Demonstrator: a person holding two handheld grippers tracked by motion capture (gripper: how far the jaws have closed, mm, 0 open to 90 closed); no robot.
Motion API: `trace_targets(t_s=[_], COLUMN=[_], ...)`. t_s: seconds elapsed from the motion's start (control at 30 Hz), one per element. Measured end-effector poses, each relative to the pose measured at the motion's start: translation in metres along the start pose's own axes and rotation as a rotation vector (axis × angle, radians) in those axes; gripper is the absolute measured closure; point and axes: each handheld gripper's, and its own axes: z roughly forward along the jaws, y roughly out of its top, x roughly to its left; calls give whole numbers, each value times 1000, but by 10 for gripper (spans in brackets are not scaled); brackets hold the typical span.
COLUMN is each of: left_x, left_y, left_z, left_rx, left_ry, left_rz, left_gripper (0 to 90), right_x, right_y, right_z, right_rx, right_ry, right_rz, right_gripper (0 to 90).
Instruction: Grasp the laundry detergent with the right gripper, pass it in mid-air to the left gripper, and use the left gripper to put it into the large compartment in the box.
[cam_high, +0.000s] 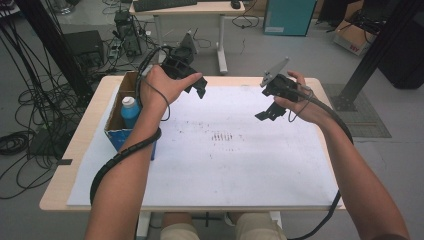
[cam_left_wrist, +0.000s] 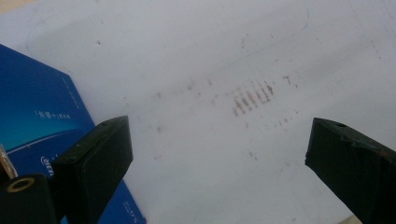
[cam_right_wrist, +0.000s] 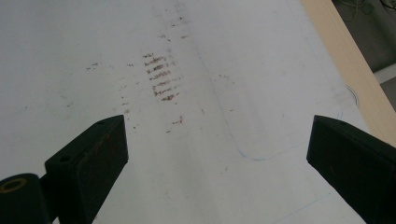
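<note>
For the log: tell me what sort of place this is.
Probably a lab or workshop set up for recording: cables strewn on the floor, a desk with a keyboard behind, and a table covered in a marked white sheet.

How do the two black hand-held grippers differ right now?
The left gripper hovers beside the open cardboard box that holds a blue bottle; the right gripper hovers over bare white sheet. The left sits farther back, the right nearer. Both are open and empty.
</note>
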Motion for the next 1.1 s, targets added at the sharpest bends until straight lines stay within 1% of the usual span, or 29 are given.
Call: trace_targets(t_s=[0.03,0.07,0.1,0.17,0.2,0.23,0.27,0.4,0.43,0.53,0.57,0.6,0.67,0.77,0.8,0.93,1.03,1.07,1.1], left_x=[0,-1,-2,-2,-3,-3,-3,-4,-4,-5,-5,-4,-4,-2,-1,2,3,3,3], left_y=[1,2,3,5,6,7,8,11,12,13,13,13,11,8,7,4,3,2,1], left_z=[1,3,4,7,9,10,12,16,17,18,18,19,20,22,23,23,22,22,22], left_rx=[1,-2,-4,0,-3,-7,-5,-3,-2,-6,-3,-3,-8,-7,-1,-3,-3,-5,-4], left_ry=[-12,-11,-5,-7,-6,-5,-7,-14,-16,-23,-21,-21,-24,-15,-21,-16,-8,-7,-14], left_rz=[-1,3,4,4,2,2,0,0,-1,2,5,7,1,-2,-6,-10,-16,-17,-15], left_gripper=[72,72,72,72,72,72,72,71,70,67,67,66,66,65,65,65,65,65,65], right_x=[-1,-2,-3,-5,-6,-7,-8,-12,-12,-13,-14,-14,-15,-14,-14,-14,-13,-13,-12], right_y=[-1,-1,-2,-3,-4,-4,-5,-6,-6,-6,-5,-5,-3,-3,-2,-2,-1,-1,0], right_z=[0,0,0,-2,-2,-3,-4,-6,-6,-4,-4,-3,-2,0,0,1,-1,-1,-1], right_rx=[1,3,8,18,12,20,14,17,15,19,22,15,21,19,24,22,22,22,21], right_ry=[2,1,-3,-3,-5,-5,-6,-9,-13,-10,-8,-12,-9,-9,-6,-3,-7,-7,-8], right_rz=[0,-3,5,4,8,8,7,4,9,7,1,11,4,8,2,-8,2,-2,0], right_gripper=[54,54,54,54,54,54,54,54,54,54,54,54,54,54,54,54,54,54,54])
